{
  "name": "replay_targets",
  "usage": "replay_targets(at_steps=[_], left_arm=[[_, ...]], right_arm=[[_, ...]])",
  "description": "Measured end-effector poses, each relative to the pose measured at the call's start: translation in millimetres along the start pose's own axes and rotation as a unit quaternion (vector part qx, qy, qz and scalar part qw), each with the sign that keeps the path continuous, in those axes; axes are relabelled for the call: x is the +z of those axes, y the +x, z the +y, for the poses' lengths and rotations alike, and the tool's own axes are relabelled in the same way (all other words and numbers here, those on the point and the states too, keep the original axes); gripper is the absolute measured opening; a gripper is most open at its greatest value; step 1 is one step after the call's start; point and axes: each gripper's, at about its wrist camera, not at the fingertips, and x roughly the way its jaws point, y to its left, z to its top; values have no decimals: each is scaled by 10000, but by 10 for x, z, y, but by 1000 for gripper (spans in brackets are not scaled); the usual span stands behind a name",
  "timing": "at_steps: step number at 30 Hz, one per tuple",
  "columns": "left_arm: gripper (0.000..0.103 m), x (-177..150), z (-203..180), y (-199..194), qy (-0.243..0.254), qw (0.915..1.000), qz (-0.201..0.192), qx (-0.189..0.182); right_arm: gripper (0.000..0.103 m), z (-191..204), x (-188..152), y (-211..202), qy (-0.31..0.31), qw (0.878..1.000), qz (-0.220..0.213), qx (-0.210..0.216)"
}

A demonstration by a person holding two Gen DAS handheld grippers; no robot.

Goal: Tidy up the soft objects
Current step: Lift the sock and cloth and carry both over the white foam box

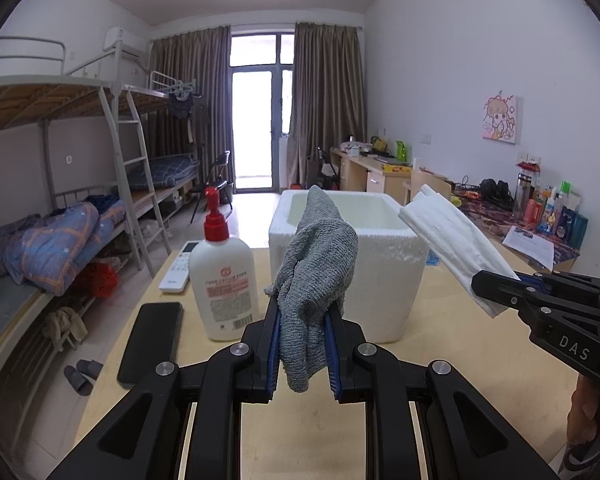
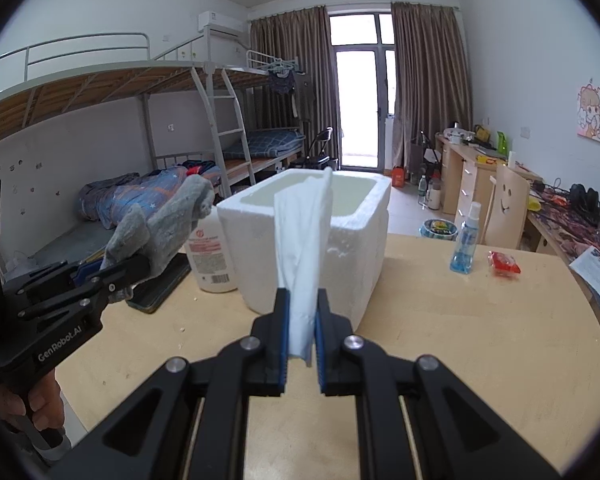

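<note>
Grey cloth [image 1: 316, 264] and white cloth [image 2: 302, 248] held up before foam box [image 2: 352, 240].

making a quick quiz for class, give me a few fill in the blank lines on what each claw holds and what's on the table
The left claw is shut on a ____ knitted cloth.
The right claw grips a folded ____ cloth.
Both cloths are held in front of an open white ____ box.
The lotion bottle has a ____ pump top.

Missing words: grey; white; foam; red
</note>
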Motion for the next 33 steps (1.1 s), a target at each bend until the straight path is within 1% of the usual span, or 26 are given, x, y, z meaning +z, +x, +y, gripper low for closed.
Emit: replay_targets(at_steps=[14,22,29,33], left_arm=[[20,397,-49,265,191,9996,6,-208],[20,556,-47,506,181,9990,164,-382],[20,710,-76,686,162,9980,313,-533],[20,766,-112,810,185,9964,398,-728]], right_arm=[[14,-64,407,260,-48,10000,60,-59],[14,-99,607,413,-84,9998,8,-167],[14,-192,655,519,-11,9997,57,-225],[14,-294,652,505,75,9997,27,-244]])
